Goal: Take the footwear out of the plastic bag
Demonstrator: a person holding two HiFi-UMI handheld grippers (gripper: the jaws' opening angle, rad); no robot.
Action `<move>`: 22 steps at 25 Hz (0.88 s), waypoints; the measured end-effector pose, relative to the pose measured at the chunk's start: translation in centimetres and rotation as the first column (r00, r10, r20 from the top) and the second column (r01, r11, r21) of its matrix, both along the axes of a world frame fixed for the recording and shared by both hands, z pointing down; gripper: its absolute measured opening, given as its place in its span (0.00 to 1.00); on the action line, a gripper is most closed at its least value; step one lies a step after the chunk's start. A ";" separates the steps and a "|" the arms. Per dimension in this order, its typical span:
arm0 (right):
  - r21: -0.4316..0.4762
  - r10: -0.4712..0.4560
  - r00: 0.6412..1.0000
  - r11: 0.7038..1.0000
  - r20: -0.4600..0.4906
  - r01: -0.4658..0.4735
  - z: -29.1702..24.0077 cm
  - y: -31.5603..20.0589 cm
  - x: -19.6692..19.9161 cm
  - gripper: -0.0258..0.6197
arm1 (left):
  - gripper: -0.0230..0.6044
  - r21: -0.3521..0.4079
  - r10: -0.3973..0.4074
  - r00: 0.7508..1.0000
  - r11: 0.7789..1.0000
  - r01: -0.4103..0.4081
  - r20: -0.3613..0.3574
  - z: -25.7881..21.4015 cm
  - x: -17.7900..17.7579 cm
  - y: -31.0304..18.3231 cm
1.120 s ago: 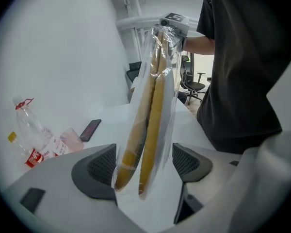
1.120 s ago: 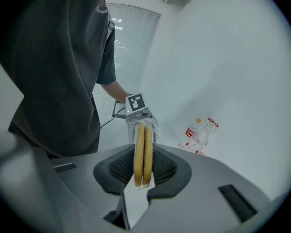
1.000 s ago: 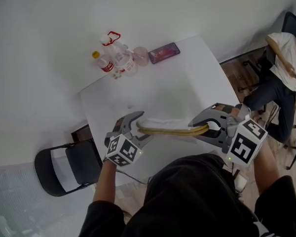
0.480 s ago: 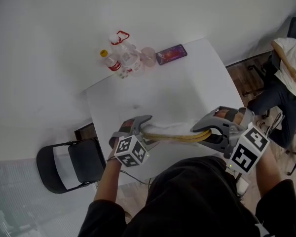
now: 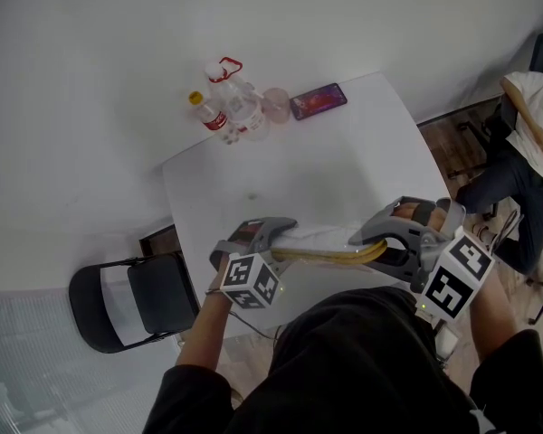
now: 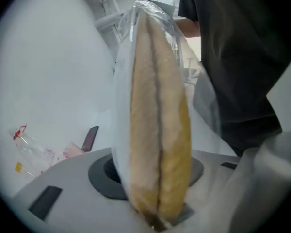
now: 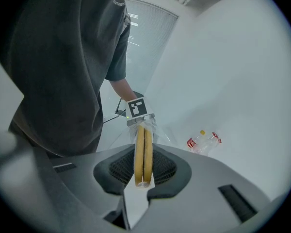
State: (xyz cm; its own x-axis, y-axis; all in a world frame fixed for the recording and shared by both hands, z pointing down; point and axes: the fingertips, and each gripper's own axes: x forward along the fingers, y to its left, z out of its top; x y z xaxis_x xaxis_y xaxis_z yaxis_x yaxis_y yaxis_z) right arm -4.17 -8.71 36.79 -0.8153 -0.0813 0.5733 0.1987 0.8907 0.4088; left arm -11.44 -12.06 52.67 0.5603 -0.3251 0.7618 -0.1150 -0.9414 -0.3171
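Observation:
A pair of flat yellow-soled slippers (image 5: 326, 253) hangs level above the table's near edge, wrapped in a clear plastic bag (image 6: 120, 81). My left gripper (image 5: 281, 233) is at their left end. Its jaws are closing, with the bagged end of the slippers (image 6: 157, 130) between them and touching the pads. My right gripper (image 5: 366, 238) is shut on the right end; in its own view the two soles (image 7: 143, 154) stand edge-on between the pads of the right gripper (image 7: 143, 181). The left gripper (image 6: 160, 212) shows only its jaw bases.
The white table (image 5: 344, 161) carries plastic bottles (image 5: 231, 107), a pink cup (image 5: 276, 105) and a phone (image 5: 319, 100) at its far edge. A black chair (image 5: 127, 301) stands at the left. A seated person (image 5: 525, 134) is at the right.
My left gripper has slid a little to the right along the slippers and its jaws have narrowed on the bagged end. The right gripper keeps its hold and has barely moved.

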 end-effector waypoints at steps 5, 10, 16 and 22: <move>-0.029 0.031 0.999 0.999 0.023 -0.031 0.0 -0.3 0.1 0.15 | 0.29 0.016 -0.018 1.000 1.000 0.018 0.007 -0.5 -0.3 -0.2; -0.051 0.070 0.997 0.996 0.023 -0.069 0.5 -0.7 0.1 0.16 | 0.28 0.002 -0.025 1.000 1.000 0.025 0.019 -0.4 -0.6 0.1; -0.061 0.042 0.999 0.997 -0.004 -0.042 1.1 -0.1 -0.1 0.15 | 0.28 -0.014 -0.020 1.000 1.000 0.020 0.018 0.3 -0.7 0.8; -0.062 0.025 1.000 0.998 -0.006 -0.026 0.7 0.0 -0.1 0.15 | 0.28 -0.024 -0.015 1.000 1.000 0.015 0.002 0.3 -0.4 1.0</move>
